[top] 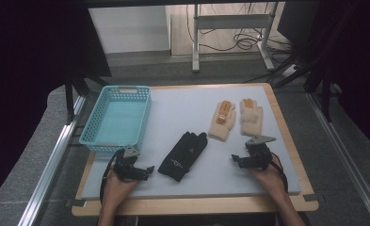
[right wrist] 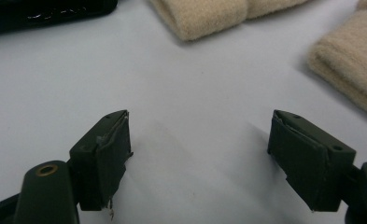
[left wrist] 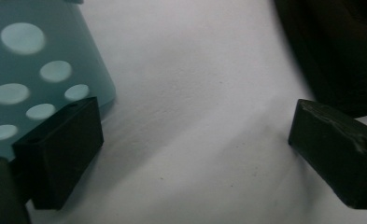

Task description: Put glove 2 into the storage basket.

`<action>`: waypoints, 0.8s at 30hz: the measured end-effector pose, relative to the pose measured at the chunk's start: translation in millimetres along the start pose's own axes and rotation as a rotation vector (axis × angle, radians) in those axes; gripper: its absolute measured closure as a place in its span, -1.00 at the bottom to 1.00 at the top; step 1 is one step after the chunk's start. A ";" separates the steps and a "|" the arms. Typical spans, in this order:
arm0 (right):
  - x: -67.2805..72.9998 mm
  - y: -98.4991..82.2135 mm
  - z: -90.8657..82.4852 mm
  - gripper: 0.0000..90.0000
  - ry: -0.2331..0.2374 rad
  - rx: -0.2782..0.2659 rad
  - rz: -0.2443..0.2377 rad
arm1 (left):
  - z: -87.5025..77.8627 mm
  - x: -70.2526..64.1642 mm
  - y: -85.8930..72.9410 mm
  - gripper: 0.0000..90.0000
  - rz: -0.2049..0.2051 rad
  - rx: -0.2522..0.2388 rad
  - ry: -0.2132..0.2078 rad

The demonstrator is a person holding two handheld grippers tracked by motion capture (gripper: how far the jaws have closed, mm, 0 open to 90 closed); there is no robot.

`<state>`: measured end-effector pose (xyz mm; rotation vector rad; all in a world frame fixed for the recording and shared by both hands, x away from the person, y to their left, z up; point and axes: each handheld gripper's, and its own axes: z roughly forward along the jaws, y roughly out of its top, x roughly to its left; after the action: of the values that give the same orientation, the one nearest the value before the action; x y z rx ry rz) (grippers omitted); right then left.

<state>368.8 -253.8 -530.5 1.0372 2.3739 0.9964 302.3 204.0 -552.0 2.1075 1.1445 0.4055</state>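
Grey floor surrounds a white-padded surface carrying a blue basket upper left, a black glove centre, beige gloves upper right. Left tool and right tool sit wide open, empty.

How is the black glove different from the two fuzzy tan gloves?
The black glove is dark and smooth-looking; the tan gloves are pale and fuzzy with orange patches. The black glove lies slanted, alone in the middle; the tan gloves lie side by side farther back. All lie flat on the white mat, outside the basket.
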 end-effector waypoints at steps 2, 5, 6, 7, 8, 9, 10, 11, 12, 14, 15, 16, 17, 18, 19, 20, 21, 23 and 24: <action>-0.1 -0.1 0.0 -0.54 0.000 0.000 0.000 | -0.5 -0.8 0.0 -0.89 -0.005 -0.001 -0.008; -0.2 -0.3 0.1 -0.54 0.000 -0.002 0.001 | -4.0 -3.8 2.7 -0.90 -0.022 -0.005 -0.044; -0.1 -0.3 0.1 -0.54 0.000 -0.002 0.001 | -9.8 -7.9 7.5 -0.90 -0.019 -0.021 -0.059; -0.1 -0.4 0.1 -0.54 0.000 -0.002 0.001 | -13.4 -9.9 10.4 -0.91 -0.020 -0.031 -0.073; -0.1 -0.4 0.1 -0.54 0.000 -0.002 0.001 | -13.4 -9.9 10.4 -0.92 -0.020 -0.031 -0.073; -0.1 -0.4 0.1 -0.54 0.000 -0.003 0.001 | -16.7 -12.2 13.3 -0.92 -0.020 -0.043 -0.089; -0.1 -0.5 0.1 -0.54 0.000 -0.003 0.000 | -19.8 -15.0 16.3 -0.93 -0.022 -0.052 -0.100; -0.1 -0.5 0.1 -0.54 0.000 -0.003 0.000 | -24.3 -21.3 22.8 -0.94 -0.018 -0.064 -0.116; -0.1 -0.5 0.1 -0.54 0.000 -0.003 0.000 | -24.3 -21.3 22.8 -0.95 -0.018 -0.064 -0.116; 0.0 -0.5 0.1 -0.54 -0.001 -0.004 0.000 | -25.9 -28.0 30.2 -0.97 -0.010 -0.069 -0.127; 0.0 -0.5 0.1 -0.54 -0.001 -0.004 -0.001 | -25.6 -31.7 34.2 -0.98 -0.008 -0.068 -0.133; 0.0 -0.5 0.1 -0.54 -0.001 -0.004 -0.001 | -24.5 -35.4 38.4 -0.98 -0.009 -0.064 -0.139; 0.0 -0.6 0.1 -0.54 -0.001 -0.004 -0.001 | -22.7 -38.9 42.9 -0.99 -0.009 -0.059 -0.143; 0.1 -0.5 0.2 -0.54 -0.001 -0.004 0.000 | -20.3 -42.7 47.3 -1.00 -0.005 -0.056 -0.151; 0.2 -0.5 0.2 -0.54 -0.002 -0.004 0.000 | -17.2 -46.8 53.1 -1.00 0.011 -0.043 -0.155; 0.1 -0.6 0.2 -0.54 -0.002 -0.004 -0.002 | -15.0 -49.7 56.5 -1.00 0.014 -0.040 -0.154; 0.1 -0.6 0.2 -0.54 -0.002 -0.004 -0.002 | -12.1 -53.1 61.2 -1.00 0.022 -0.032 -0.150; 0.3 -0.6 0.2 -0.54 -0.002 -0.005 -0.001 | -5.3 -59.7 70.0 -1.00 0.035 -0.023 -0.145; 0.3 -0.6 0.2 -0.54 -0.002 -0.005 -0.001 | -1.5 -63.3 73.7 -1.00 0.037 -0.021 -0.140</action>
<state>368.4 -253.8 -531.1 1.0349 2.3689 0.9994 310.8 125.2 -495.8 2.1058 1.0179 0.2806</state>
